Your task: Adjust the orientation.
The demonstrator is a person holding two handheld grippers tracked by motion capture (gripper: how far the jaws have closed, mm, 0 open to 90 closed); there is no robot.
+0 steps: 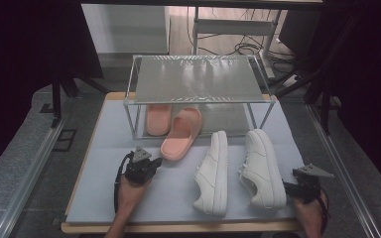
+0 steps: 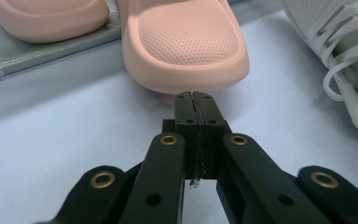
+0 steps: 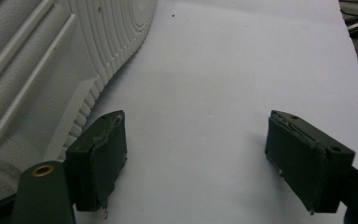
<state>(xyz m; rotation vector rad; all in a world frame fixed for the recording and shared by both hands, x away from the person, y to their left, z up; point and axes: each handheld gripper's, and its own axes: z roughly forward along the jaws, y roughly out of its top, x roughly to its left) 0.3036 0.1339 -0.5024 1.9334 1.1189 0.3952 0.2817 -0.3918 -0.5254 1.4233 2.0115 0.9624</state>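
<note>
Left tongs (image 2: 196,95) are fully closed, nothing between the pads, tips right at the near end of the pink slipper (image 2: 186,42) – touching or just short, can't tell from the left gripper view. In the high view that slipper (image 1: 180,134) lies on the bench (image 1: 99,188), far end just under the rack (image 1: 198,79), angled out toward the left tongs (image 1: 155,162). Its mate (image 1: 158,119) sits fully under the rack on the lower shelf.

Read: the step looks like a closed-tip push to slide the slipper in beside its mate.

How to do it well:
- Keep tips low, on the sole edge, not the soft upper – otherwise they ride up over it.
- Push through the centre line; off-centre will spin it, and it's already skewed.
- Steer toward the gap right of the mate; watch the rack's front leg (image 1: 140,121).
- Lower shelf has a lip, so the front end may catch. If it does, open up and grip the rim instead.

Right tongs (image 3: 196,158) are open, empty, idling beside the right sneaker's (image 3: 37,65) sole. Leave them parked (image 1: 285,187).
</note>
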